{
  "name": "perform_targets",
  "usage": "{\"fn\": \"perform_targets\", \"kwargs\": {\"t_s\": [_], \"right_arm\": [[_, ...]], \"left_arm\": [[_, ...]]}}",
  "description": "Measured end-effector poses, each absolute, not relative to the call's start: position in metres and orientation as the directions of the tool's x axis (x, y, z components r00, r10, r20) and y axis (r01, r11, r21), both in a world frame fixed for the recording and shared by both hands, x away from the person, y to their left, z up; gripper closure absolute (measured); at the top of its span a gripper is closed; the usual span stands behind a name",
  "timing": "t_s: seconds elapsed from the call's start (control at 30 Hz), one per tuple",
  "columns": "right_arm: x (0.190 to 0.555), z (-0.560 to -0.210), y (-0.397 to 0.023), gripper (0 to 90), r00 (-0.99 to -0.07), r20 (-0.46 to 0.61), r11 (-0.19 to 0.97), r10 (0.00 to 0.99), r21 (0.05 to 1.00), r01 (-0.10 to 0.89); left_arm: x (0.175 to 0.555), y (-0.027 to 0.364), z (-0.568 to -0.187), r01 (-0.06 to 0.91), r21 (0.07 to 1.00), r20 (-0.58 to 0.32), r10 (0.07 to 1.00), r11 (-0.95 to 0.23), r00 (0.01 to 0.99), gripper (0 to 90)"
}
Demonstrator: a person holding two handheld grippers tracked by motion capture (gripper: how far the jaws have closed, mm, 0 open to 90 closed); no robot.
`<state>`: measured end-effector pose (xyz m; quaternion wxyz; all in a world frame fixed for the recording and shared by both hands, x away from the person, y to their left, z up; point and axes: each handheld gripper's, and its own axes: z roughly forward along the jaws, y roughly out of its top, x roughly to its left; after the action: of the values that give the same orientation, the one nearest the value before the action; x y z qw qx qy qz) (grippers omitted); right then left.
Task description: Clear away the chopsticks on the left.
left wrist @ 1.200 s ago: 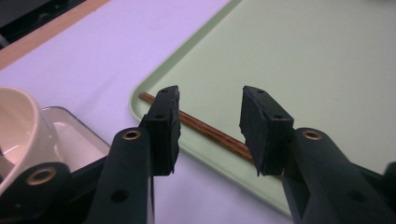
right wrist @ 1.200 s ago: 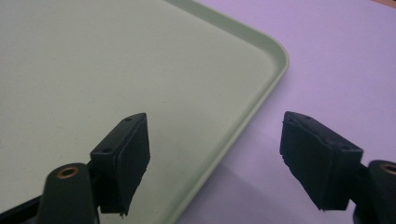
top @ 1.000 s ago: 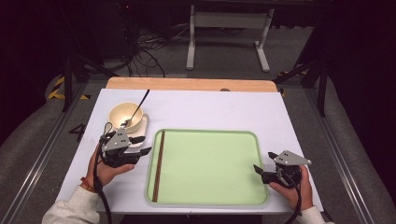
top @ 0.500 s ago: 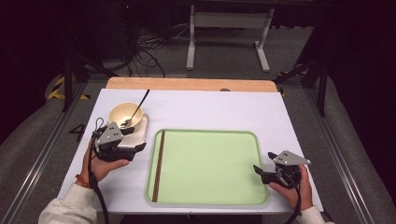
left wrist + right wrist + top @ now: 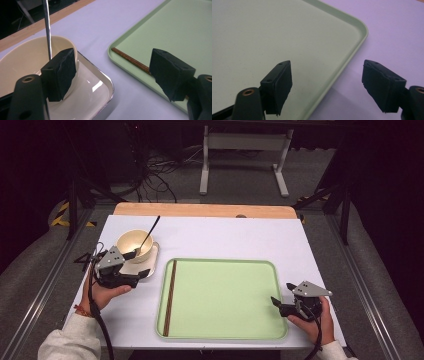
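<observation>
Left tongs (image 5: pixel 142 272) have shifted toward 9 o'clock, jaws just opening, now wide and empty beside the bowl (image 5: pixel 134 245) on its small tray (image 5: pixel 153 255). Bowl looks rigid, smooth, breakable; grip the rim. Right tongs (image 5: pixel 275 301) are empty, gaping over the green tray (image 5: pixel 225 295) edge at 4 o'clock.

A pale green plastic tray (image 5: pixel 225 300) lies on the white worktop (image 5: pixel 240 235), a dark brown wooden chopstick (image 5: pixel 170 296) along its left inner edge.
</observation>
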<state>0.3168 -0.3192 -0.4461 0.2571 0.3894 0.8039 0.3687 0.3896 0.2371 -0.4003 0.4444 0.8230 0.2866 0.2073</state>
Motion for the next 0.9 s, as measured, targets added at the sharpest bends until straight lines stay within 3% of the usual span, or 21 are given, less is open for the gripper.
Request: {"fn": "perform_targets", "kwargs": {"t_s": [0.4,0.9], "right_arm": [[0.316,-0.444,-0.32,24.5,-0.564,-0.129,0.421,0.816,0.802,0.425],[0.316,-0.445,-0.32,24.4,-0.561,-0.129,0.418,0.817,0.803,0.424]], "left_arm": [[0.402,0.253,-0.398,0.319,0.843,0.088,0.697,-0.432,0.712,19.9],[0.421,0.255,-0.398,0.349,0.839,0.072,0.721,-0.417,0.689,24.2]]}}
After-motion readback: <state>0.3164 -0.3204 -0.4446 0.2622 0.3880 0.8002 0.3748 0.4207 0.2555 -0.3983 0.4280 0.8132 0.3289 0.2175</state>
